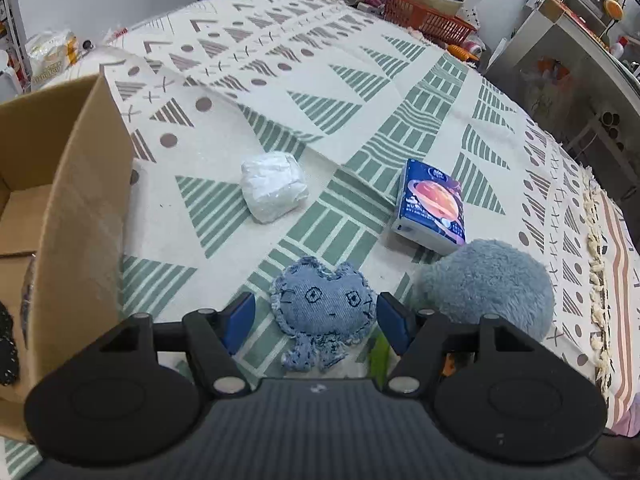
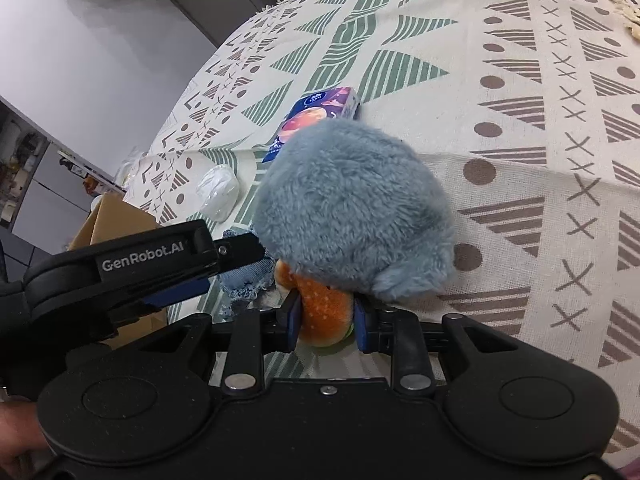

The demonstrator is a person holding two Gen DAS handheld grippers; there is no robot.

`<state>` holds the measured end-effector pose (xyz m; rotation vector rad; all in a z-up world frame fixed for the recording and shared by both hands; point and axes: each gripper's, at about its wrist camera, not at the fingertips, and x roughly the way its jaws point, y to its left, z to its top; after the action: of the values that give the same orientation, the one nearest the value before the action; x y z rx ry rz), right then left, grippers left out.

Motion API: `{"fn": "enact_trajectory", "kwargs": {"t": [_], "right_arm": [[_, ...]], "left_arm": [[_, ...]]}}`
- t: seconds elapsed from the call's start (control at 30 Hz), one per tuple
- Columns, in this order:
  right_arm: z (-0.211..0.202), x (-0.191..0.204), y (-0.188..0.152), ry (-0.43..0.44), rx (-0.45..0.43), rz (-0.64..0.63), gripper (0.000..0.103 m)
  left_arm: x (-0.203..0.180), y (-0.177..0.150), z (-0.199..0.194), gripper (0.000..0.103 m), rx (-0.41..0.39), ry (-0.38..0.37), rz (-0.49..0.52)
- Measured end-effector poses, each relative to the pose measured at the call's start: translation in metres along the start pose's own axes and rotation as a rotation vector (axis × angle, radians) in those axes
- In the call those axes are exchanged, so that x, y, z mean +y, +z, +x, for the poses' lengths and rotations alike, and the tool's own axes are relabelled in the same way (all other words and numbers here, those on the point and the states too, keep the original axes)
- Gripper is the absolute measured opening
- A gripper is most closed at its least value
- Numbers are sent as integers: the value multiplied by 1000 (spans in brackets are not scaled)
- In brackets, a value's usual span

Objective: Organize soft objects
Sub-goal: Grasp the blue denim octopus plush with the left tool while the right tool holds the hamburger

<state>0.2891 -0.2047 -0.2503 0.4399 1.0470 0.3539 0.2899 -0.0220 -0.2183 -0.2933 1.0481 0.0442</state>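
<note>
Left wrist view: left hand-held gripper (image 1: 316, 312) low over the patterned cloth (image 1: 360, 92) that covers the desk, its 2 blue pads spread wide, 1 on each side of a denim cat-face toy (image 1: 322, 314) lying flat at lower centre; whether the pads touch the toy I cannot tell. Nothing is gripped. Fluffy blue-grey plush (image 1: 486, 284) sits just right of the denim toy, lower right of the frame. A tissue pack (image 1: 432, 204) with a planet print lies just beyond the plush, right of centre. White wrapped bundle (image 1: 274, 186) lies apart from the others, centre of the frame. Open cardboard box (image 1: 76, 208) stands at the left edge, its near wall upright. Orange basket (image 1: 430, 14) and clutter at the far end of the desk, top of the frame. Right wrist view: right hand-held gripper (image 2: 326, 318) at lower centre, narrowed onto an orange plush part (image 2: 326, 310) with pale dots, a pad pressed against each side. This orange part runs up under the fluffy blue-grey plush (image 2: 352, 208), which fills the centre; whether the 2 are 1 toy I cannot tell. The left hand-held gripper (image 2: 224, 256) enters from the left edge. Denim toy (image 2: 244, 276) shows frayed edges beneath it. Tissue pack (image 2: 316, 116) beyond the plush, white bundle (image 2: 218, 194) and box corner (image 2: 112, 216) at left.
</note>
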Motion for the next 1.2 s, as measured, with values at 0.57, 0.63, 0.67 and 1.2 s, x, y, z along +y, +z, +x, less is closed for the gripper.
{"fn": "enact_trajectory", "kwargs": {"t": [0.57,0.63,0.67,1.2], "right_arm": [[-18,25,-12,-6,-8,-81,28],[-26,27,-14,-30,-20,-72,28],[-29,28,-15,-32,-27,-64,28],[-49,16,-20,-97,-107,-63,28]], "left_arm": [[9,-12,-26,0,-65,-34,-51],[11,-14,-34,0,-79,-51,-61],[11,-15,-37,0,-88,-63,-64],[2,-16,-10,63,-77,-11,-38]]}}
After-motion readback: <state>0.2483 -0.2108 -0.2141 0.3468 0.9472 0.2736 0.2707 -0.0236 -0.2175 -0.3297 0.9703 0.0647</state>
